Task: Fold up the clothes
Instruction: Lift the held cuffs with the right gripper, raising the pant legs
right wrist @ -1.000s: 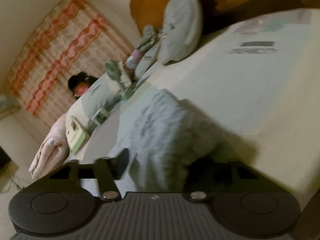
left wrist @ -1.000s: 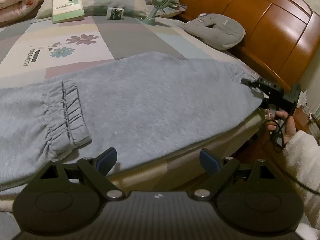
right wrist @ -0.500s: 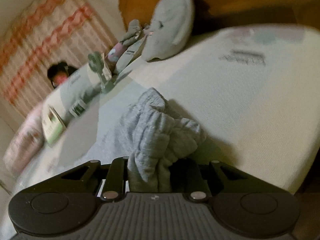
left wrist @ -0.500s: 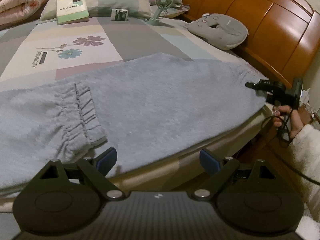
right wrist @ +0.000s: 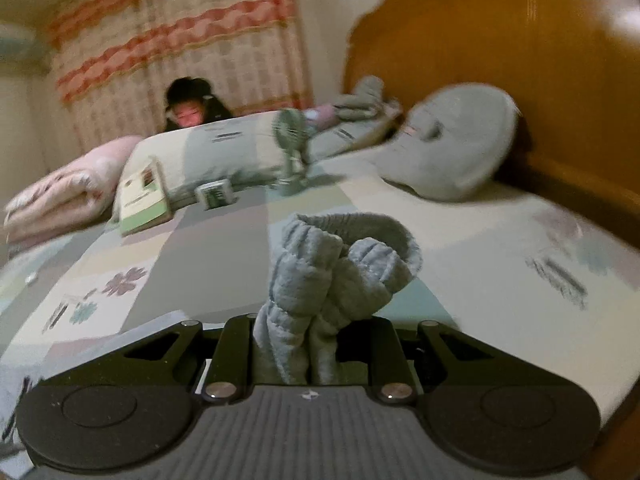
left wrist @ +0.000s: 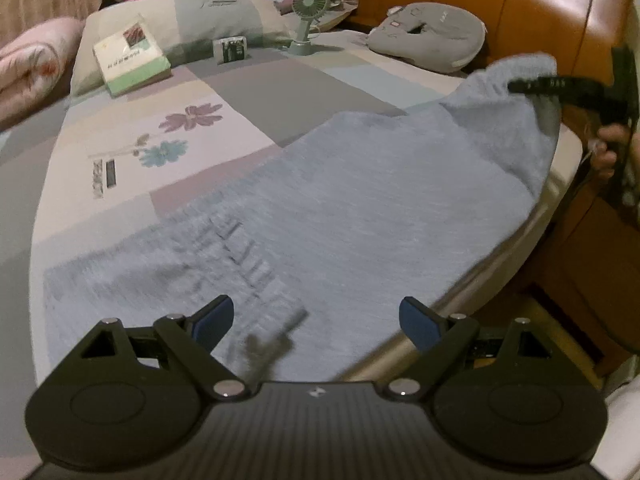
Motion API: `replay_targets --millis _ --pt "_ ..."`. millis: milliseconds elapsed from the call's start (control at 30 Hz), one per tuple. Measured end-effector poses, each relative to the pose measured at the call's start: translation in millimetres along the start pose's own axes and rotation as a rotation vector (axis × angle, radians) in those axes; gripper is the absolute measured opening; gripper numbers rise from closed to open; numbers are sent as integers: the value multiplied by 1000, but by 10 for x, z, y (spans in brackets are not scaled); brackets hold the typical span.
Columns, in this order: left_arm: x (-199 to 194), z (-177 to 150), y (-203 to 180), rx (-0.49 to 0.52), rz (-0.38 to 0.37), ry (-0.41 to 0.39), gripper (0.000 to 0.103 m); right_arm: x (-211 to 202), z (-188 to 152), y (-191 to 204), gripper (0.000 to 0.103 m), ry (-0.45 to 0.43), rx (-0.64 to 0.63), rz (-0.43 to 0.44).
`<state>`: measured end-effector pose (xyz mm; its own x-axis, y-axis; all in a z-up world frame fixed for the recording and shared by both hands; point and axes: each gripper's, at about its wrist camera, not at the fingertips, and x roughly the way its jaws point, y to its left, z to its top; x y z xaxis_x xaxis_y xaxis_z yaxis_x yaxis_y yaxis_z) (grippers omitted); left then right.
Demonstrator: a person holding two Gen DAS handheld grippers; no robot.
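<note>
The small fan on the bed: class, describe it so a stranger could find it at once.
Start at the wooden headboard and look down to the pillow in front of it. The fan stands upright beside that pillow on a round base, the only green, round-headed thing there.

A home bedroom: wooden-headboard bed (left wrist: 520, 8), pillow (left wrist: 224, 16), curtains (right wrist: 180, 40).

Left wrist cam sits at bed (left wrist: 248, 92) edge, angled down along it twd headboard (left wrist: 500, 8). Right wrist cam is low, close over bed, nearer level. Both share fan (left wrist: 308, 16), book (right wrist: 142, 200), pillow (right wrist: 228, 152).
</note>
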<state>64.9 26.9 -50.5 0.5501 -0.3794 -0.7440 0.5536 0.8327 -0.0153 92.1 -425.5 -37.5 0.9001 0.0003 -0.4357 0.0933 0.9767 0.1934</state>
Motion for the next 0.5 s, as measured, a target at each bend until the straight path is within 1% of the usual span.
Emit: replay_targets --millis 200,367,500 --pt "34 -143 201 66 -29 24 90 -87 102 678 24 -2 -188 14" --pt "5 -279 364 58 -10 14 90 -91 78 1208 23 14 -304 59" --pt "-42 -367 451 43 -14 18 90 -55 32 1618 23 31 -387 112"
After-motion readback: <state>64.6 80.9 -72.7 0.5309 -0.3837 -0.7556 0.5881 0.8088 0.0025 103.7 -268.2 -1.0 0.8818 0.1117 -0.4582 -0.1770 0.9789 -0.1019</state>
